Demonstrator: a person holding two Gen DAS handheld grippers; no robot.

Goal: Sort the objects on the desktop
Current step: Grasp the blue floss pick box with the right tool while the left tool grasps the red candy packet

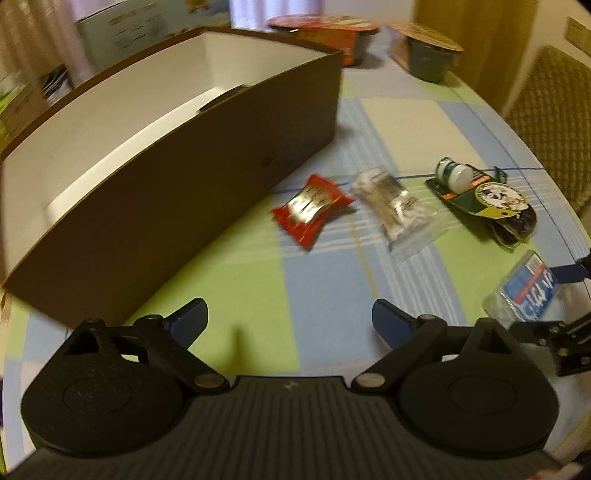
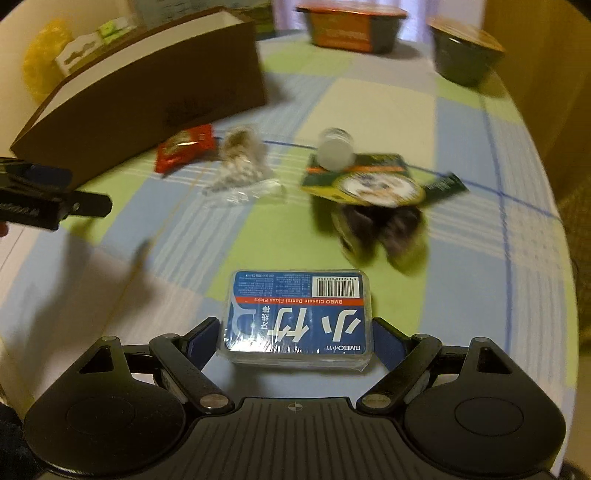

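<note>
My right gripper [image 2: 295, 334] is shut on a blue dental floss picks box [image 2: 297, 317], held above the table; the box also shows in the left wrist view [image 1: 524, 291]. My left gripper [image 1: 288, 321] is open and empty, above the checked tablecloth in front of a brown open box [image 1: 177, 155] with a white inside. On the table lie a red snack packet [image 1: 310, 208], a clear bag of small items [image 1: 395, 206], a small white bottle [image 1: 456, 175] and a green-carded dark item [image 1: 495, 203]. These also show in the right wrist view: red packet [image 2: 184, 149], clear bag [image 2: 240, 166], bottle [image 2: 334, 147], carded item [image 2: 376, 192].
Two instant noodle bowls stand at the far table edge, one red [image 1: 325, 33] and one dark [image 1: 432, 55]. A woven chair [image 1: 554, 114] stands to the right. The brown box [image 2: 147, 96] is at the left in the right wrist view. Something dark lies inside the box [image 1: 221, 99].
</note>
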